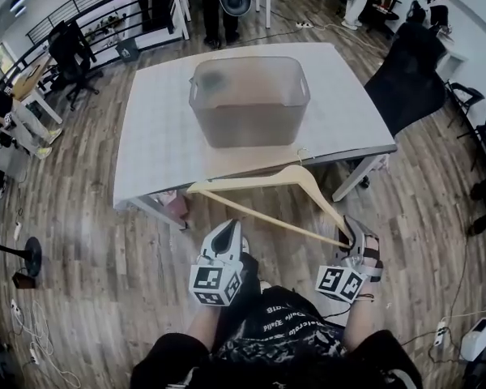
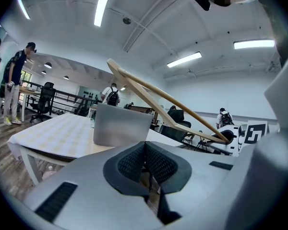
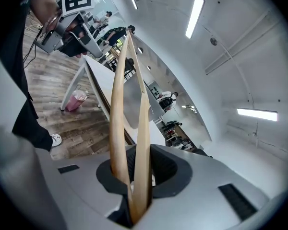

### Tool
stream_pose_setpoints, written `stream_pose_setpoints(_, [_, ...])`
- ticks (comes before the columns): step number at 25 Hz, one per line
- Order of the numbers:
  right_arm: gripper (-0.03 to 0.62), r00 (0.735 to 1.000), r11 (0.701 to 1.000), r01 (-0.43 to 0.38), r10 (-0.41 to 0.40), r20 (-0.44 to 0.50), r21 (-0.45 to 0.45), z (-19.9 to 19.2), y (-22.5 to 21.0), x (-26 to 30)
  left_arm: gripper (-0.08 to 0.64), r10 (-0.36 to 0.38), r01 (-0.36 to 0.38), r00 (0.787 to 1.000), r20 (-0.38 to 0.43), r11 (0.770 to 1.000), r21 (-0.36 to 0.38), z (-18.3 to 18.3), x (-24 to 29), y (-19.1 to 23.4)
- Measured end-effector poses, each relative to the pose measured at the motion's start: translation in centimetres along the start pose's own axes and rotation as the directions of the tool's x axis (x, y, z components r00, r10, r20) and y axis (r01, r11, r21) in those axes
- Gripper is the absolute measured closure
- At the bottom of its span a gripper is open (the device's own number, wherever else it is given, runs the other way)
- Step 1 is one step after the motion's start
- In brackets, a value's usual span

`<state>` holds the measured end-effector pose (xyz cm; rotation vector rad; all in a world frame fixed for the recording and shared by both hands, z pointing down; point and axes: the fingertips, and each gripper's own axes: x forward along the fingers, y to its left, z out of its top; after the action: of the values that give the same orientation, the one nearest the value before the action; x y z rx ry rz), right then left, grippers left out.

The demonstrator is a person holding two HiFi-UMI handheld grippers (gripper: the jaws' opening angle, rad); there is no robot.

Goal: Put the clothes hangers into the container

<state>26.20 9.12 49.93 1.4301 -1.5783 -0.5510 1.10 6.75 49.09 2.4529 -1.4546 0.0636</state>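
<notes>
A wooden clothes hanger (image 1: pixel 267 186) hangs level in the air just in front of the table's near edge, with its metal hook pointing toward the table. My right gripper (image 1: pixel 354 235) is shut on the hanger's right corner; in the right gripper view both wooden arms (image 3: pixel 119 104) run out from between the pads. On the white checked table (image 1: pixel 162 136) stands the grey translucent container (image 1: pixel 249 100), beyond the hanger. My left gripper (image 1: pixel 225 235) hovers below the hanger's bar, shut with nothing in it. In the left gripper view the hanger (image 2: pixel 168 99) crosses above the container (image 2: pixel 121 125).
A black office chair (image 1: pixel 413 71) stands close to the table's right side. A pink object (image 1: pixel 178 207) lies under the table's near left leg. People stand at desks beyond the table's far end. Wooden floor surrounds the table.
</notes>
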Motion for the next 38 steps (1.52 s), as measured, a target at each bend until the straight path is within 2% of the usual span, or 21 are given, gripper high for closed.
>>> stream_pose_setpoints(8, [0.525,1.000,1.000,0.021,-0.021,-0.003,0.015,1.5,-2.5,3.6,0.540,0.003,-0.003,1.000,0.004,1.000,0.024,2.1,4.4,3.1])
stream_pose_setpoints(16, [0.525,0.995,0.994,0.096,-0.095,-0.012,0.055,3.9,-6.8,8.8,0.540,-0.007,0.007,1.000,0.024,1.000,0.020,4.9,10.7,7.6])
stream_pose_setpoints(21, [0.525,0.992,0.992,0.122,-0.121,-0.023,0.035,5.5,-7.8,11.5,0.540,-0.026,0.026,0.999,0.032,1.000,0.016,5.8,13.7,10.1])
stream_pose_setpoints(30, [0.525,0.993,0.994,0.110,-0.109,-0.037,0.025,8.8,-10.6,16.1,0.540,-0.068,0.067,0.997,0.037,0.997,0.028,8.2,18.1,13.9])
stream_pose_setpoints(38, [0.525,0.993,0.993,0.103,-0.107,-0.059,-0.066,10.8,-12.8,20.4,0.540,-0.107,0.106,0.994,0.012,0.992,0.064,8.3,20.2,16.6])
